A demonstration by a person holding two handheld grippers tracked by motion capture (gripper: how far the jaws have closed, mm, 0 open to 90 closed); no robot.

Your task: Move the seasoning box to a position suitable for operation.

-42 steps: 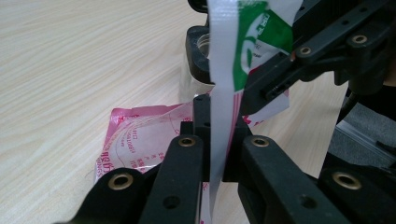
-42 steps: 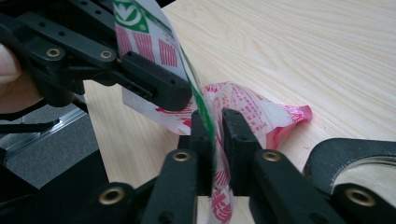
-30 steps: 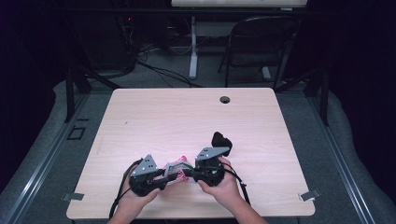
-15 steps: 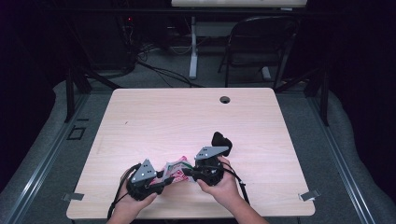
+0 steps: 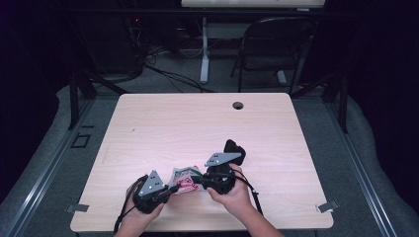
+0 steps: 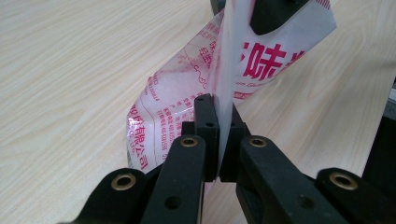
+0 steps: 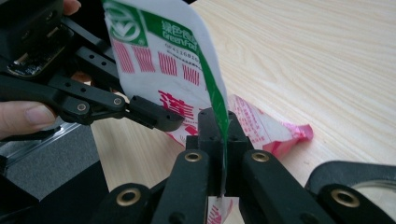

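Item: one packet (image 5: 184,178), white plastic film with red and green print (the characters too broken up by folds to read), held just above the near edge of the desk (image 5: 197,123) between the two grippers.

Left gripper (image 6: 218,140): its jaws had just been closing and stood clamped on a thin edge of the packet, the film running up between the pads. In the high view the left gripper (image 5: 170,188) sat at the packet's left end, in the person's left hand (image 5: 141,210).

Right gripper (image 7: 218,140): jaws clamped on a green-bordered edge of the packet, the film standing upright between the pads. In the high view the right gripper (image 5: 197,180) met the packet's right end, in the right hand (image 5: 232,192).

Packet: crumpled, one pink corner resting on the desk in the right gripper view. The two grippers stood close together, each seen near the other's jaws.

Desk: pale wood grain, with a round cable hole (image 5: 238,105) at the far edge. A folding chair (image 5: 276,44) stood beyond it.
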